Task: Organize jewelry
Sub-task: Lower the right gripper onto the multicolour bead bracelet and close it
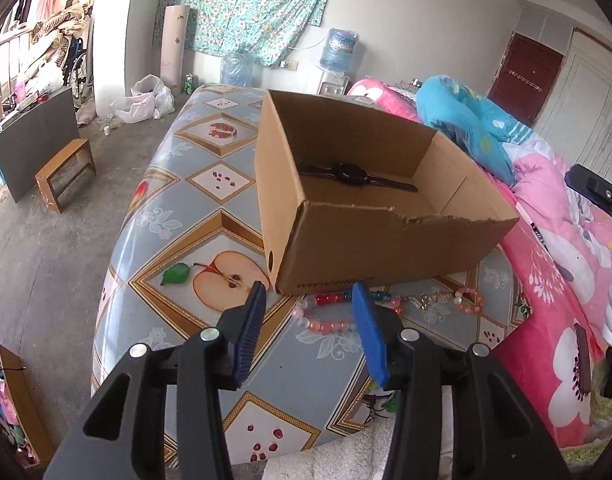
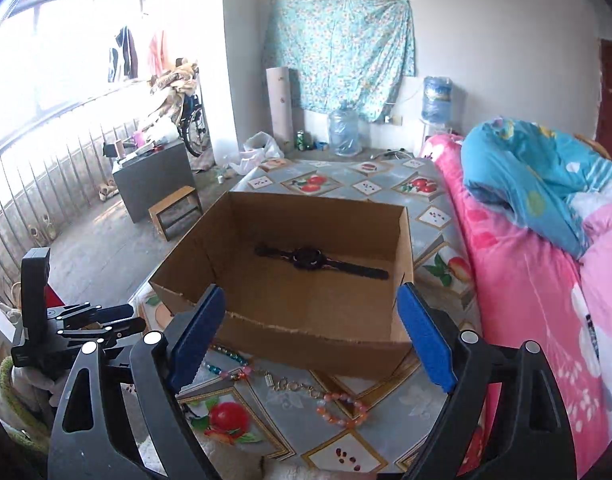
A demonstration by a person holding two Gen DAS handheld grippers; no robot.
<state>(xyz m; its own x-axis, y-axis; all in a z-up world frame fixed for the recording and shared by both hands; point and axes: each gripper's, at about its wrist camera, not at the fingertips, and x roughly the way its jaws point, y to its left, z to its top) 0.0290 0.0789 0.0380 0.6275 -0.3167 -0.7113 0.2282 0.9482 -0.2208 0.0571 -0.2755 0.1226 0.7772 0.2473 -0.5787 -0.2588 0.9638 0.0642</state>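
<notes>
Your left gripper [image 1: 309, 292] hangs open and empty over the bead bracelets [image 1: 325, 316] lying on the tablecloth [image 1: 178, 208] just near of the cardboard box [image 1: 369, 248]. Your right gripper [image 2: 309, 304] is spread wide, nothing between its pads, above the box's torn near rim. A black wristwatch [image 2: 309, 258] lies flat inside. Free tablecloth shows to the box's left; pink bedding [image 2: 517, 280] crowds the right. The box's print reads upside down, partly "www".
</notes>
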